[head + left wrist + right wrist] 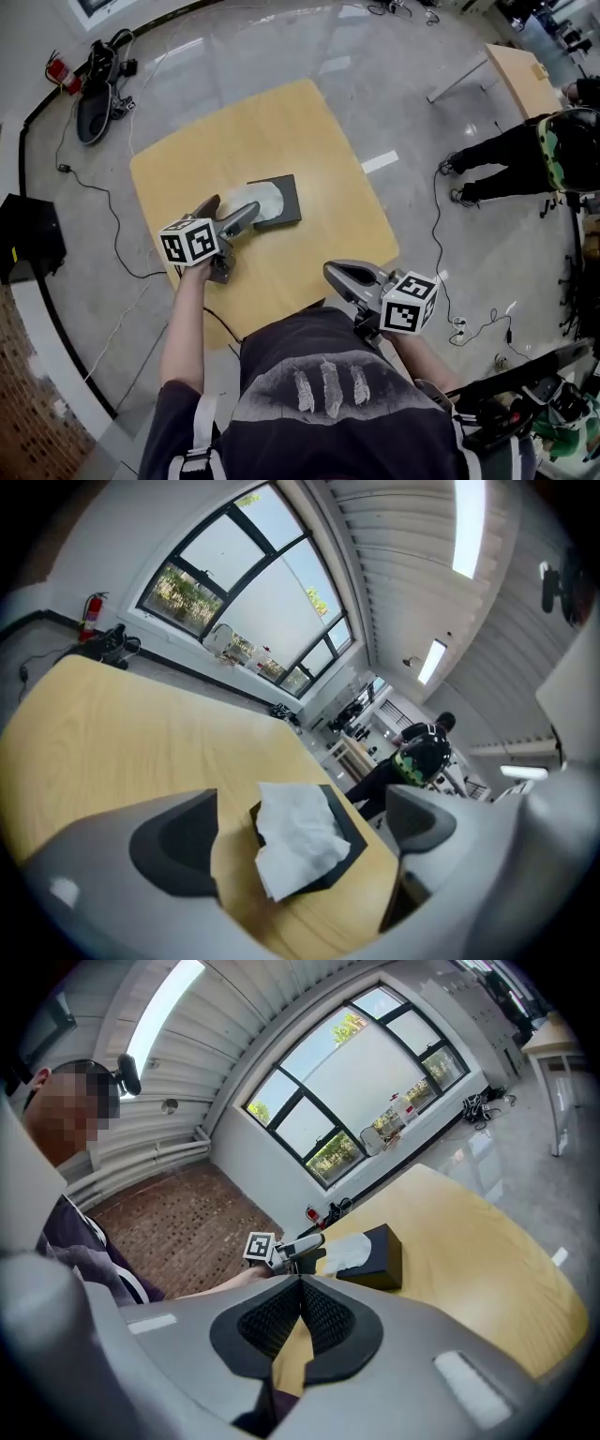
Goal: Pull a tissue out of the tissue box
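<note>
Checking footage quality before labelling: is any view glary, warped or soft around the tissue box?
Head view: glare streaks the floor, tissue box sharp. Left gripper view: heavy fisheye bend, tissue crisp. Right gripper view: window blown out, tissue box small but clear.

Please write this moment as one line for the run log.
left gripper: open, at tissue, no grip | right gripper: shut, empty | tissue: on tissue box, not yet pulled out
</note>
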Demonstrator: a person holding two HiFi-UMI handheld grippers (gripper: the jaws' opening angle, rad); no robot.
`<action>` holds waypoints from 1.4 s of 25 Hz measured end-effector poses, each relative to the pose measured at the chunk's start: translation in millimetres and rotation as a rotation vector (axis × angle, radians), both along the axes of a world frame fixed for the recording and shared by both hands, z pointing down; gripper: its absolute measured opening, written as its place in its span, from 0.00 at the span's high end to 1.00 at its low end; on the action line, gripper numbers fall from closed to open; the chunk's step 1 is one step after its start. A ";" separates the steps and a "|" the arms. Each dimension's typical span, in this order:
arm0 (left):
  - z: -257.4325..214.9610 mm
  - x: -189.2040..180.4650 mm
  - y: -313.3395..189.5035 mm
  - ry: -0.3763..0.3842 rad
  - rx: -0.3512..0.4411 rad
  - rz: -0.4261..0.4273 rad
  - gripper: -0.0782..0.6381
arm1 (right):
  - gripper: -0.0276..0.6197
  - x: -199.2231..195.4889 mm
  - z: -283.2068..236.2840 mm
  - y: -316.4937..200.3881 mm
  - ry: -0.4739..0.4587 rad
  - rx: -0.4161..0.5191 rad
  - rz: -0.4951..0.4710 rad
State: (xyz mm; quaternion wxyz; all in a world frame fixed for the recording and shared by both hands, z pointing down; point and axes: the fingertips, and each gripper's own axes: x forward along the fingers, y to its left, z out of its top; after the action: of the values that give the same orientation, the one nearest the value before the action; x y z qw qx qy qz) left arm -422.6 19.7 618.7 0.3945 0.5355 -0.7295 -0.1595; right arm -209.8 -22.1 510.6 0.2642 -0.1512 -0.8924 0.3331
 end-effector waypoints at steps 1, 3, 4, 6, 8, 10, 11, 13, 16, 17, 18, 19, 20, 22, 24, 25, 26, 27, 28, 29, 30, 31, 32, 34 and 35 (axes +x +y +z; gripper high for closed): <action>8.3 -3.0 -2.7 0.018 0.002 0.015 0.13 | 0.96 0.1 2.7 -1.8 0.005 0.005 0.020; 26.0 -7.6 -4.1 0.052 -0.007 0.041 0.13 | 0.97 -1.3 9.4 -4.9 0.019 0.006 0.054; 33.6 -8.2 -2.6 0.073 -0.014 0.047 0.14 | 0.97 -2.3 12.7 -6.0 0.027 0.000 0.063; 44.0 -5.8 0.2 0.121 -0.025 0.044 0.19 | 0.97 -3.2 17.5 -9.6 0.042 -0.013 0.065; 51.4 -5.9 1.9 0.138 -0.042 0.042 0.27 | 0.96 -3.9 21.1 -12.6 0.052 -0.012 0.071; 55.4 -11.0 17.0 0.105 -0.089 0.039 0.35 | 0.97 -5.9 23.9 -6.8 0.060 -0.017 0.070; 55.6 -11.1 27.8 0.104 -0.102 0.030 0.40 | 0.97 -6.2 24.0 -2.2 0.064 -0.024 0.062; 54.1 -6.7 31.1 0.136 -0.079 0.018 0.50 | 0.97 -3.9 22.2 -4.2 0.071 -0.020 0.050; 53.9 -4.8 -7.4 0.127 -0.035 0.067 0.57 | 0.96 4.7 22.5 -35.1 0.078 0.042 0.088; 53.8 -3.5 -14.6 0.123 -0.032 0.081 0.61 | 0.96 7.3 22.9 -41.7 0.078 0.054 0.100; 53.0 -2.0 -17.2 0.120 -0.032 0.089 0.64 | 0.96 9.1 23.1 -45.1 0.078 0.057 0.106; 51.8 -0.6 -17.3 0.116 -0.036 0.093 0.66 | 0.96 10.2 23.4 -46.8 0.079 0.054 0.109; 50.7 0.3 -16.4 0.111 -0.040 0.093 0.68 | 0.97 10.9 23.9 -47.8 0.080 0.051 0.110; 49.6 0.4 -15.3 0.101 -0.038 0.091 0.69 | 0.96 11.1 25.4 -48.5 0.083 0.051 0.109; 49.3 -1.0 -16.5 0.095 -0.022 0.087 0.71 | 0.96 11.8 25.7 -49.6 0.082 0.055 0.103; 50.5 -0.9 -15.3 0.091 -0.022 0.078 0.72 | 0.96 14.2 25.0 -50.5 0.081 0.053 0.095; 53.8 0.8 -10.6 0.092 -0.036 0.057 0.74 | 0.96 18.7 23.5 -51.6 0.078 0.046 0.083; 58.3 5.1 -4.8 0.104 -0.068 0.024 0.76 | 0.97 25.1 21.4 -53.8 0.076 0.037 0.072; 60.4 11.7 -5.4 0.115 -0.099 0.001 0.77 | 0.96 32.1 19.2 -59.2 0.072 0.033 0.071; 57.6 18.1 -18.7 0.107 -0.096 0.012 0.78 | 0.97 38.2 17.3 -68.3 0.069 0.037 0.084; 51.6 21.7 -39.5 0.082 -0.062 0.051 0.79 | 0.96 41.8 16.5 -78.6 0.067 0.049 0.106; 45.8 21.7 -53.4 0.058 -0.033 0.078 0.81 | 0.97 42.0 16.9 -85.3 0.067 0.059 0.124; 41.1 19.2 -52.5 0.044 -0.027 0.075 0.82 | 0.96 38.8 18.1 -85.6 0.068 0.059 0.127; 29.6 11.8 -30.2 0.040 -0.041 0.026 0.87 | 0.96 28.1 18.9 -76.6 0.064 0.039 0.107; 22.7 9.1 -24.2 0.040 -0.044 0.009 0.88 | 0.96 24.4 17.2 -74.6 0.060 0.033 0.101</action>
State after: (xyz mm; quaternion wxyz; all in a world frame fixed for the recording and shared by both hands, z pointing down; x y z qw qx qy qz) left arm -413.5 -4.4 641.4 0.4214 0.5265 -0.7225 -0.1522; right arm -185.3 -96.7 527.8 0.2762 -0.0915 -0.8959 0.3358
